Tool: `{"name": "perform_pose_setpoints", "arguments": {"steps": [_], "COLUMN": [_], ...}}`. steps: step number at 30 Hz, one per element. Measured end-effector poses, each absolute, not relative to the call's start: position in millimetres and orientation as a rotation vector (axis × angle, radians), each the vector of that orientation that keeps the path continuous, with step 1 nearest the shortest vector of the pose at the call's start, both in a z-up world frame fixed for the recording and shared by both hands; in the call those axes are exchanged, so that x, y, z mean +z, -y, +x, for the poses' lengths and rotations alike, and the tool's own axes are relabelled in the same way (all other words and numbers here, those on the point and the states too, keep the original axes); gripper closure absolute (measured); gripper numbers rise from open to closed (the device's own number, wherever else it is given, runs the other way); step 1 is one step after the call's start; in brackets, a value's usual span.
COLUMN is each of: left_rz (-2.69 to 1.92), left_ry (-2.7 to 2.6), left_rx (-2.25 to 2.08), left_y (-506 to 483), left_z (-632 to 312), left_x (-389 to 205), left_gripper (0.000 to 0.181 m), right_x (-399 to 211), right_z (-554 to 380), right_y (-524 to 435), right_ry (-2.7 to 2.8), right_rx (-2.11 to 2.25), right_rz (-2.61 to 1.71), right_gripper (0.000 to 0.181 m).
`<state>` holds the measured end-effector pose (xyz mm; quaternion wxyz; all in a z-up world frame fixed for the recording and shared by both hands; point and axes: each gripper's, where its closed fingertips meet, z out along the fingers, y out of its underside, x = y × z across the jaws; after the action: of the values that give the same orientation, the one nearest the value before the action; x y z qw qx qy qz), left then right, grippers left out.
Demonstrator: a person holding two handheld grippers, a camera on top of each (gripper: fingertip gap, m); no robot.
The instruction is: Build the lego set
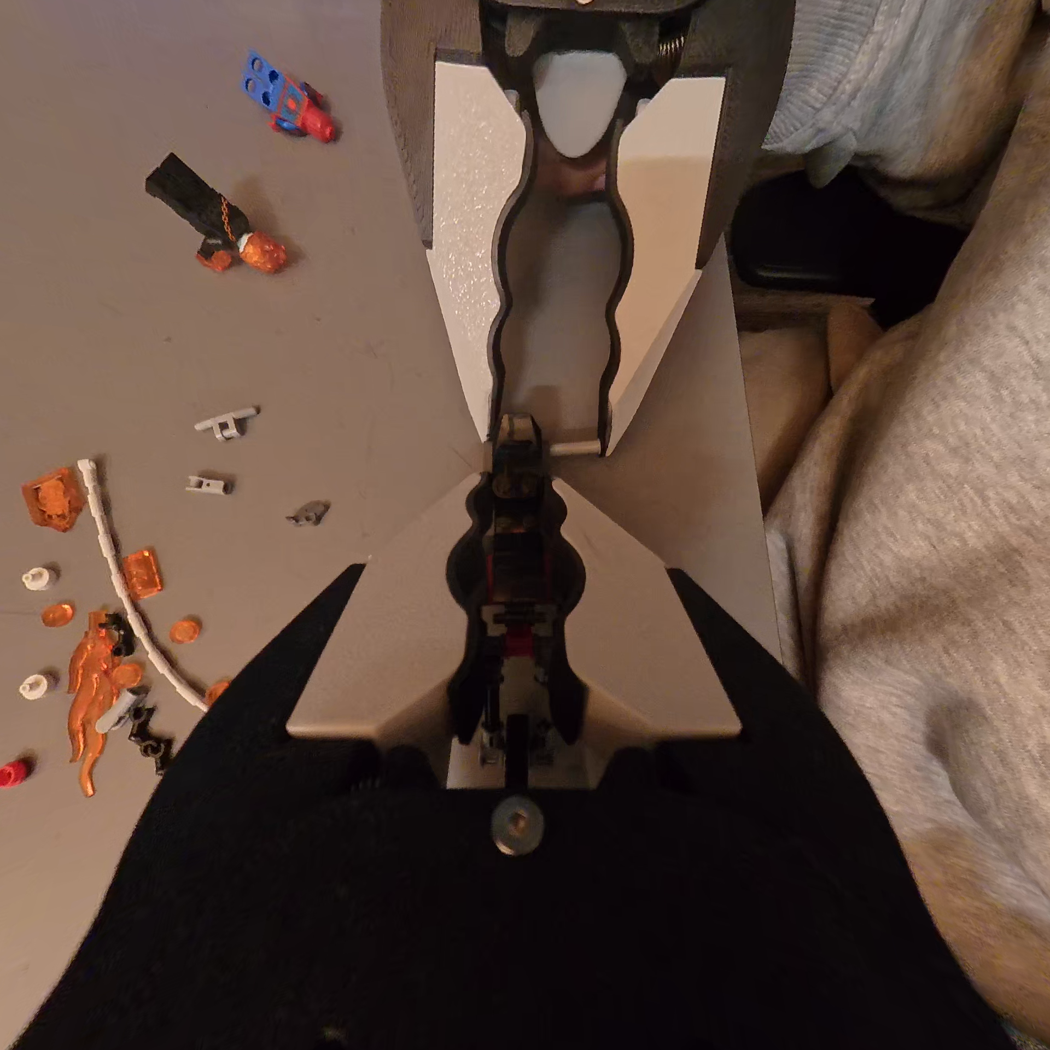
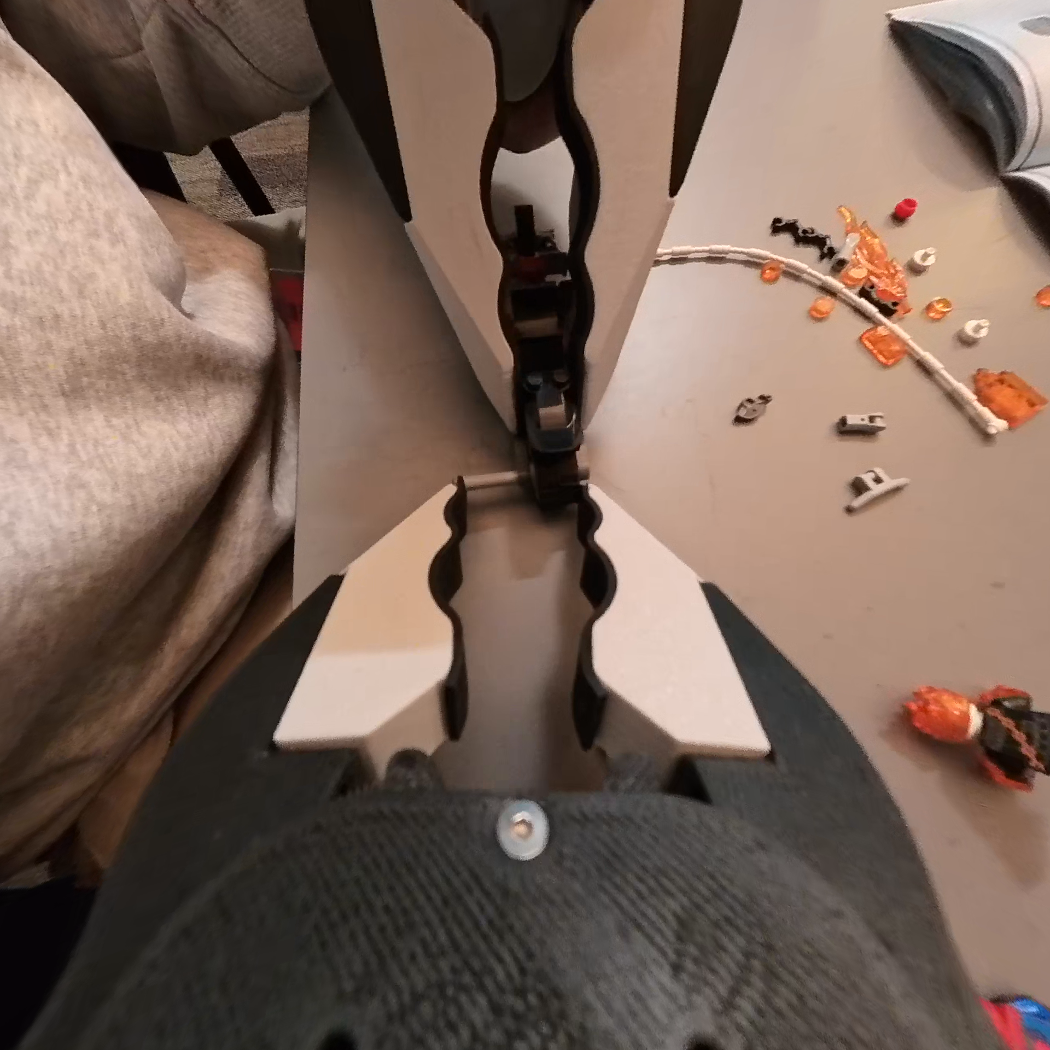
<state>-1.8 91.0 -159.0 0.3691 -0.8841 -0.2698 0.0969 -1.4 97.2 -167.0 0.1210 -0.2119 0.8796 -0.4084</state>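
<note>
Clamping blocky black lego build | left gripper wavy-edged; right gripper parted

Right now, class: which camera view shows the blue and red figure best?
The left wrist view: the blue and red figure lies whole and sharp on the table. The right wrist view catches only a blurred scrap at its bottom edge.

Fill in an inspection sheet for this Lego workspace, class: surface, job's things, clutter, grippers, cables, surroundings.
Surface: plain grey-brown tabletop.
Job's things: dark partly built Lego assembly held between the fingers; black minifigure with orange flame head; curved white segmented piece; transparent orange flame pieces; small grey clips.
Clutter: open booklet at the table's far edge.
Grippers: left gripper shut on the assembly; right gripper open, meeting its tip.
Cables: nothing seen.
Surroundings: grey-beige fabric beside the table.
</note>
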Motion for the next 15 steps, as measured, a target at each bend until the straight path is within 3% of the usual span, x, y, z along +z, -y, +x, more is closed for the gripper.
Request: {"name": "perform_pose_setpoints", "arguments": {"steps": [15], "left_rz": [-2.258], "left_ry": [0.722], "left_rx": [0.230], "left_y": [-85.9], "left_z": [1.2], "left_x": [-159.3], "left_gripper": [0.165], "right_x": [-165.7], "right_z": [0.4], "right_y": [-93.1], "right_ry": [-2.598], "right_rx": [-1.239], "right_rz": [-0.624], "right_gripper": [0.144]}}
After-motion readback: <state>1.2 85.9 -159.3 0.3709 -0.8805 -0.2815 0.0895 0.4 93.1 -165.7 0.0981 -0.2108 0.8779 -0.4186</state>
